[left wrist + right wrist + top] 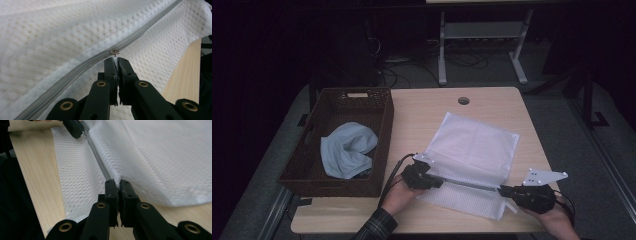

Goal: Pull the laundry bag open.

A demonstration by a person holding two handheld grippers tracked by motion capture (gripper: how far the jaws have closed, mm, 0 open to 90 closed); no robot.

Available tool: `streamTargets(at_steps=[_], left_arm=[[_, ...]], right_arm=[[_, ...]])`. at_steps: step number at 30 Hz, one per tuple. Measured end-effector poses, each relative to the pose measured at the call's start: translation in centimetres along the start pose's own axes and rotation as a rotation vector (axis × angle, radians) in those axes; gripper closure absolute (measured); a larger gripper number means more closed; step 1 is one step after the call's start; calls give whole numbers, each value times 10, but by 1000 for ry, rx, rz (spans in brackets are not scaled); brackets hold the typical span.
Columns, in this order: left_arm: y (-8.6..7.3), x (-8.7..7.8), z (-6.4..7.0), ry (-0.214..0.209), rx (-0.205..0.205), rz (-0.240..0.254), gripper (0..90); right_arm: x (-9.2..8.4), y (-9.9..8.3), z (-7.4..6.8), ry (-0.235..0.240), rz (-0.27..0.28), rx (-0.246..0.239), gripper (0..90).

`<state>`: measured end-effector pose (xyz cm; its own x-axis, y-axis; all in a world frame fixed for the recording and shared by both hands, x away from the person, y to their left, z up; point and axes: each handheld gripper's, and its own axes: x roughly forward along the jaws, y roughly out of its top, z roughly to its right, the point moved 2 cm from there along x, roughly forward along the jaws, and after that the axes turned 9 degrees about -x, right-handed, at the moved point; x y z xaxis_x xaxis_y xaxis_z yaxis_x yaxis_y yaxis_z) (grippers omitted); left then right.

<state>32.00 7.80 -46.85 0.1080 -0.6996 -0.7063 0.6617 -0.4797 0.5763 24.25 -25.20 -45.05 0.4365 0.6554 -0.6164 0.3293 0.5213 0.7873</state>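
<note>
A white mesh laundry bag (472, 145) lies flat on the wooden table (422, 115), with a grey zipper (469, 184) running along its near side. My left gripper (439, 183) sits at the zipper's left end, shut on the pull of the small metal slider (114, 52). In the left gripper view its jaws (116, 59) are pressed together just under the slider. My right gripper (503, 190) is shut on the bag's fabric at the zipper's right end (117, 182). The right gripper view shows the zipper (98, 162) stretching away to the left gripper (75, 128).
A dark wicker basket (332, 189) stands at the table's left side with a light blue cloth (347, 150) inside. A round cable hole (463, 100) sits near the far edge. Beyond the table are desk legs and cables on the floor.
</note>
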Motion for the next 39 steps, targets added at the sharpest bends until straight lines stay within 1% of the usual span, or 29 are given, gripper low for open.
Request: streamTargets(at_steps=[6, 7, 10, 11, 14, 18, 19, 20, 22, 24, 28, 29, 33, 36, 39], left_arm=[[0, 0, -2, -3, -8, 1, 870], [-1, -1, -3, 19, -6, -3, 870], [-1, -5, -8, 31, -16, 1, 870], [-1, -6, -9, 30, -23, 6, 870], [-1, -8, -10, 37, -21, 7, 870], [-2, -7, -11, 36, -24, 3, 870], [-2, -7, -11, 39, -27, 2, 870], [-2, -8, -12, 52, -23, -2, 870], [-2, -9, -13, 52, -29, 0, 870], [-2, -11, -15, 49, -37, 8, 870], [-2, -11, -15, 46, -38, 7, 870], [-3, -11, -15, 55, -38, 4, 870], [-3, -12, -17, 53, -43, 2, 870], [-3, -12, -16, 56, -41, 0, 870], [-3, -12, -18, 67, -48, -2, 870]], right_arm=[[1, 0, 1, 1, -2, 1, 858], [0, 0, 2, -5, -4, 0, 858], [-2, -2, 4, -13, -3, 6, 858], [-2, -3, 5, -17, -4, 9, 858], [-3, -4, 7, -22, -2, 19, 858], [-4, -4, 8, -24, -1, 21, 858], [-4, -4, 8, -25, -1, 22, 858], [-4, -4, 8, -29, -2, 22, 858], [-4, -4, 9, -35, -4, 23, 858], [-7, -6, 12, -44, 1, 39, 858], [-8, -7, 14, -47, 2, 63, 857], [-8, -7, 15, -47, 1, 68, 858], [-10, -9, 18, -55, 0, 86, 858], [-10, -9, 19, -60, -2, 91, 858], [-11, -9, 21, -71, 1, 100, 857]])
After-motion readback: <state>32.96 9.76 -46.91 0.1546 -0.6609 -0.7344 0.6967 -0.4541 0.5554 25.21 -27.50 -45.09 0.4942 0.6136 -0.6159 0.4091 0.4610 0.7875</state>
